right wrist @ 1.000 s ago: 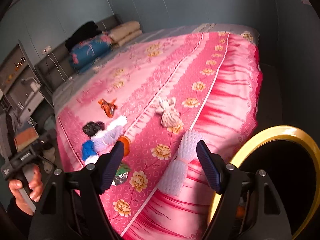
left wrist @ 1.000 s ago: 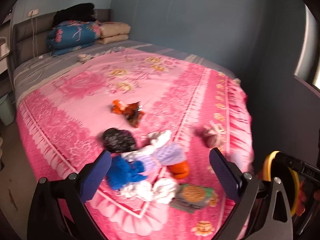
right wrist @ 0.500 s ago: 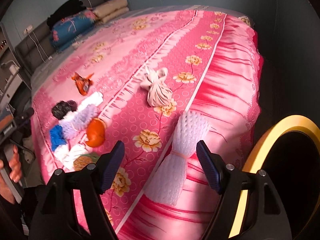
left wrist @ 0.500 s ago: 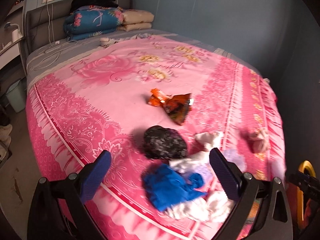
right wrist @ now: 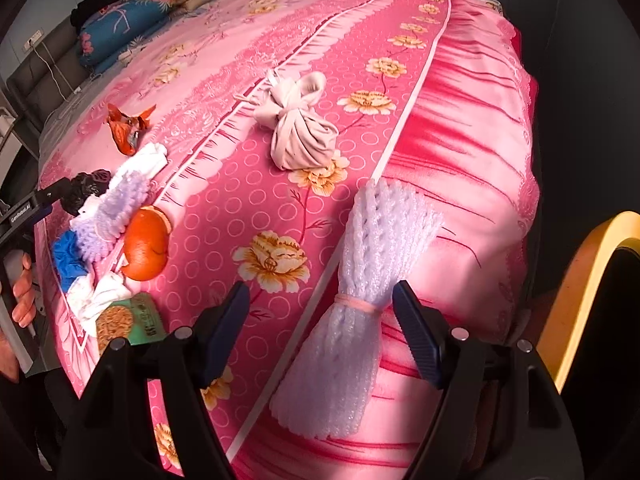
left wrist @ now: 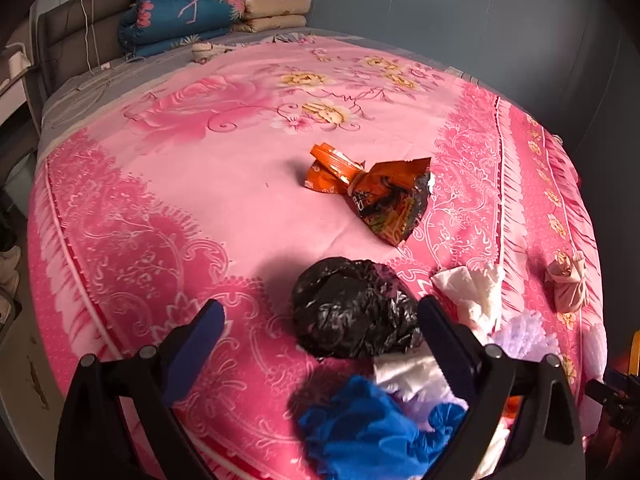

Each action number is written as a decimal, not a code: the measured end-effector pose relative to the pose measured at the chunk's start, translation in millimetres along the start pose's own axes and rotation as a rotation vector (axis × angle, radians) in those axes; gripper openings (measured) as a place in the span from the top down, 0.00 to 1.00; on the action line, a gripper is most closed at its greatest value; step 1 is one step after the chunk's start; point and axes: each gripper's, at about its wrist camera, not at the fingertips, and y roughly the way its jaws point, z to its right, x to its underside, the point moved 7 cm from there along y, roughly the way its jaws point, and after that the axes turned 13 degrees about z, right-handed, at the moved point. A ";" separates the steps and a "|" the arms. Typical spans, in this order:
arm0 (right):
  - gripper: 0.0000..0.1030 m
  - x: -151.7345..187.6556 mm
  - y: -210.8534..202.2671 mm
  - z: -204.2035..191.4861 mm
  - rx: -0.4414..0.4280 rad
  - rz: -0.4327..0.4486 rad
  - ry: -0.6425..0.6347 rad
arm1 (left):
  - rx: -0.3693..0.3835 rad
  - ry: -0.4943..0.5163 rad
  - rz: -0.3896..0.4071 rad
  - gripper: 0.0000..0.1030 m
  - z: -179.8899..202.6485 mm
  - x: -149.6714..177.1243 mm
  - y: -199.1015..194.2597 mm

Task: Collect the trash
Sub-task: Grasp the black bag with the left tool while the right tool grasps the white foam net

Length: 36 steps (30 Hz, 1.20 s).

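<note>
Collection barely begun: the closing left gripper [left wrist: 320, 320] frames a crumpled black plastic bag [left wrist: 352, 308], unpinched; the right gripper [right wrist: 320, 320], jaws apart, straddles a white foam-net bundle [right wrist: 360, 300], litter everywhere.

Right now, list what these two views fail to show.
- Blue crumpled piece: left wrist view, cut off by the bottom edge and the left gripper, whose jaws are closing.
- Yellow-rimmed bin: right wrist view, cut by the edge; contents unseen.
- Green packet: print too small.

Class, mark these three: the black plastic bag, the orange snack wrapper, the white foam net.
black plastic bag [left wrist: 352, 308], left wrist view, crumpled middle
orange snack wrapper [left wrist: 384, 200], left wrist view, printed face
white foam net [right wrist: 384, 240], right wrist view, flared upper part
</note>
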 end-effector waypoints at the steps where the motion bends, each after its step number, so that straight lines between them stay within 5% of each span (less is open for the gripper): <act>1: 0.31 0.4 2.2 -0.3 0.000 -0.004 0.000 | 0.007 -0.002 -0.007 0.16 0.7 0.9 3.8; 11: 0.41 1.1 17.5 12.4 0.039 -0.038 0.036 | 0.046 -0.014 -0.047 0.40 9.5 12.3 21.6; 16: 0.61 0.5 19.2 13.3 0.047 -0.025 0.033 | 0.059 0.000 -0.030 0.62 16.3 10.3 15.7; 24: 0.74 -0.1 15.4 8.7 0.030 -0.021 0.015 | 0.073 -0.035 -0.026 0.68 11.1 10.8 7.1; 36: 0.75 -18.1 -32.5 -16.0 -0.050 0.069 -0.002 | 0.075 -0.106 0.064 0.68 -13.8 -5.9 -44.9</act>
